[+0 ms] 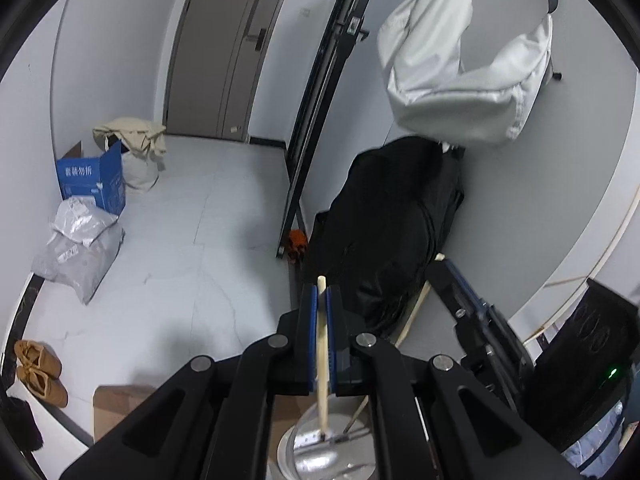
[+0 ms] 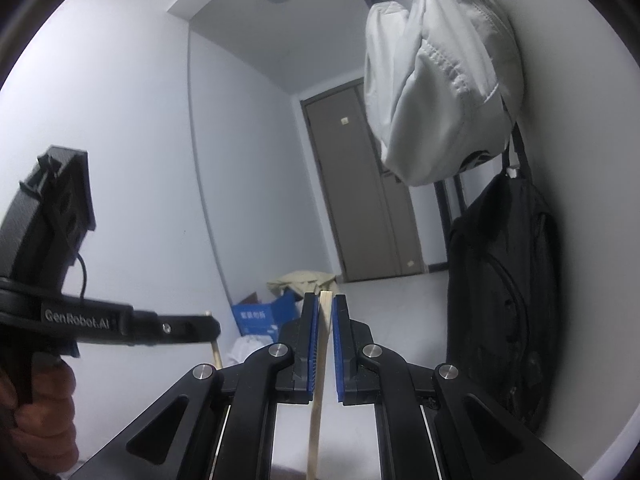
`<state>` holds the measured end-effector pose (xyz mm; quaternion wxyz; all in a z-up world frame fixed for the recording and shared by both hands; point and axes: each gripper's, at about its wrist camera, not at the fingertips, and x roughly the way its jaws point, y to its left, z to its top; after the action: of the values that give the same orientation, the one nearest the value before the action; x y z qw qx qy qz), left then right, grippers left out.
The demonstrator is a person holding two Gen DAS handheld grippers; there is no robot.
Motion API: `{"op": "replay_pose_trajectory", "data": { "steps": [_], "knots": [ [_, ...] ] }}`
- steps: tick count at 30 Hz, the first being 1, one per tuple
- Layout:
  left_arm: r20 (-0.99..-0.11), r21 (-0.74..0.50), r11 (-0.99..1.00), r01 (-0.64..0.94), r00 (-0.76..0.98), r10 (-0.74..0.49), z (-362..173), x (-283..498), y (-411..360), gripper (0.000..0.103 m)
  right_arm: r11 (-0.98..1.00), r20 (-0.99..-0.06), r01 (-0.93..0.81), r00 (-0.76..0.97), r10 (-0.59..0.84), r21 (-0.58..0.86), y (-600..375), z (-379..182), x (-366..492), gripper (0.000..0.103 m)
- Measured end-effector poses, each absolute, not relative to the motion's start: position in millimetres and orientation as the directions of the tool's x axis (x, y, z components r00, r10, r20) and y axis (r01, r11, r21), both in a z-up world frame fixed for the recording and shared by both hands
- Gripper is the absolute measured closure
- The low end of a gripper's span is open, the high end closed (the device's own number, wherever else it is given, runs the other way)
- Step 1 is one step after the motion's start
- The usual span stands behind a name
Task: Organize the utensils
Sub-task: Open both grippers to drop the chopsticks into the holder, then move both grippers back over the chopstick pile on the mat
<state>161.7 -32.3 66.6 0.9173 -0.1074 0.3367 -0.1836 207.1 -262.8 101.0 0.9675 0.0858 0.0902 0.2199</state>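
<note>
My left gripper (image 1: 321,296) is shut on a pale wooden chopstick (image 1: 322,356) that stands upright between its blue pads. The stick's lower end reaches down into a round steel holder (image 1: 316,454) below the gripper. My right gripper (image 2: 325,300) is shut on a second wooden chopstick (image 2: 320,380), held upright in the air. The right gripper also shows at the right of the left wrist view (image 1: 460,296). The left gripper shows at the left of the right wrist view (image 2: 208,326), with its chopstick (image 2: 216,354) hanging below it.
A white bag (image 1: 460,68) and a black backpack (image 1: 396,220) hang on the wall at the right. A blue box (image 1: 94,180), grey parcels (image 1: 80,240) and brown shoes (image 1: 40,372) lie on the pale floor. A cardboard piece (image 1: 120,404) lies below.
</note>
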Motion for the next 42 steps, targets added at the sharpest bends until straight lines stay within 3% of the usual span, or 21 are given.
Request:
{"op": "replay_pose_trajectory", "data": {
  "steps": [6,7,8,10,12,14,17,19,24,30,42],
  "knots": [
    [-0.642,-0.31,0.897,0.315,0.627,-0.442,59.3,158.2,-42.5,0.101,0.877,-0.216,-0.443,0.852,0.477,0.186,-260.0,93.0,197.2,0.094],
    [-0.656,-0.304,0.899,0.316,0.615,-0.438,58.4,161.4,-46.1,0.093,0.874,-0.227,-0.449,0.846,0.483,0.187,-259.7,91.5,194.8,0.094],
    [-0.669,-0.302,0.9,0.314,0.603,-0.435,58.0,161.6,-46.6,0.076,0.871,-0.237,-0.454,0.839,0.489,0.187,-260.0,90.7,191.1,0.093],
    [-0.656,-0.322,0.899,0.297,0.615,-0.438,62.3,156.8,-41.1,0.057,0.87,-0.264,-0.452,0.83,0.491,0.197,-262.2,90.3,182.9,0.075],
    [-0.641,-0.324,0.903,0.281,0.637,-0.428,68.6,150.1,-37.4,0.053,0.864,-0.267,-0.455,0.824,0.5,0.215,-267.9,91.5,177.8,0.063],
    [-0.641,-0.316,0.914,0.256,0.652,-0.404,71.8,144.4,-33.9,0.041,0.872,-0.267,-0.441,0.832,0.486,0.212,-271.8,96.7,167.5,0.057],
    [-0.627,-0.305,0.928,0.212,0.689,-0.364,81.7,129.1,-24.9,0.033,0.876,-0.255,-0.428,0.842,0.476,0.223,-278.9,107.5,150.3,0.046],
    [-0.631,-0.292,0.939,0.181,0.702,-0.331,81.7,123.7,-18.5,0.029,0.882,-0.244,-0.415,0.852,0.463,0.223,-282.6,114.0,136.5,0.036],
    [-0.637,-0.258,0.961,0.101,0.73,-0.247,85.4,104.1,-8.0,0.025,0.882,-0.245,-0.417,0.852,0.463,0.218,-280.6,126.4,111.5,0.029],
    [-0.618,-0.221,0.972,0.074,0.761,-0.199,88.1,72.6,-8.7,0.017,0.88,-0.223,-0.425,0.856,0.467,0.212,-267.7,139.6,69.2,0.009],
    [-0.587,-0.191,0.981,0.022,0.799,-0.132,79.2,31.1,6.8,0.005,0.869,-0.229,-0.453,0.84,0.491,0.199,-237.9,146.6,4.5,0.0]
  ]
}}
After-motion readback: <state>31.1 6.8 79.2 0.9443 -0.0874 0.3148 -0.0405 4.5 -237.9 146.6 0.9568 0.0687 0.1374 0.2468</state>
